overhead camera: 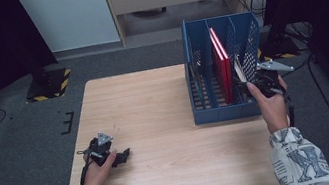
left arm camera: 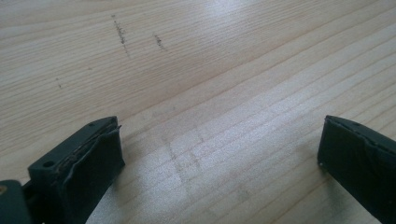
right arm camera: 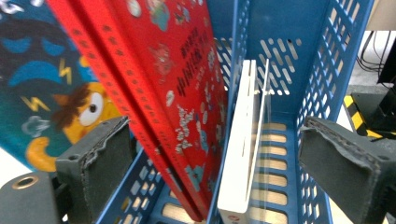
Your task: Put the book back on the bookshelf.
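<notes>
Even light, perhaps slightly soft.

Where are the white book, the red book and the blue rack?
white book (right arm camera: 236,154): right gripper view, its near edge.
red book (right arm camera: 187,88): right gripper view, its patterned cover.
blue rack (overhead camera: 226,112): high view, its front wall.

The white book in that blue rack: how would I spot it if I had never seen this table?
Find the blue rack on the right side of the table. Inside, go to the compartment nearest the right hand-held gripper, just right of the red books. The white book stands upright on its own there, thin and plain-edged, while its neighbours are bright red with cartoon covers.
</notes>
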Tool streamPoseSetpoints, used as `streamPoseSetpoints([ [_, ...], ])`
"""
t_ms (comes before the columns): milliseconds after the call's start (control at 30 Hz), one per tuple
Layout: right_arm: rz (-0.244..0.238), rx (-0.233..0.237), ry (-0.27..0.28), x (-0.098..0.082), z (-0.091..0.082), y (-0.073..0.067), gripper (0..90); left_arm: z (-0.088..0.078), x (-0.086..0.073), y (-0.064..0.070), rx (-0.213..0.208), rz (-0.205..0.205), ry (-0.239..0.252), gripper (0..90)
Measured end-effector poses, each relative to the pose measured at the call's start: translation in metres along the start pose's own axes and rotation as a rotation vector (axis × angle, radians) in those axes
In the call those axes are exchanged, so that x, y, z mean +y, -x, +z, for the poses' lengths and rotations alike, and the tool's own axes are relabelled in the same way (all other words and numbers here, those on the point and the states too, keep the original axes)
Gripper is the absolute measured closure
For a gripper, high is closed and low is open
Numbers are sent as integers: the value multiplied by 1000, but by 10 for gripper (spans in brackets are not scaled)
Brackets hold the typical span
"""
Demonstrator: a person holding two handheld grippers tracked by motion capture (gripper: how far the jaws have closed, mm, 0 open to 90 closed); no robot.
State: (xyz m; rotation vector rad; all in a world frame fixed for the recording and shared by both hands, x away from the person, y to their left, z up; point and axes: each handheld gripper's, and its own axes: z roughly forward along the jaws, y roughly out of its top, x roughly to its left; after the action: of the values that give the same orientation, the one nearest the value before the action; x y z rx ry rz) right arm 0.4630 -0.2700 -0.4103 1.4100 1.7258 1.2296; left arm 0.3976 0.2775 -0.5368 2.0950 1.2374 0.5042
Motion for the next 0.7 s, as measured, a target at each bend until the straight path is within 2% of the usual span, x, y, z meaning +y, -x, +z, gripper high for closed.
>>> streamPoseSetpoints([
  [433,-48,39,5,2,-20,-15,87,0,0,0,0,0,0,0],
  [700,-56,61,2,1,-28,-25,85,0,0,0,0,1,1,0],
])
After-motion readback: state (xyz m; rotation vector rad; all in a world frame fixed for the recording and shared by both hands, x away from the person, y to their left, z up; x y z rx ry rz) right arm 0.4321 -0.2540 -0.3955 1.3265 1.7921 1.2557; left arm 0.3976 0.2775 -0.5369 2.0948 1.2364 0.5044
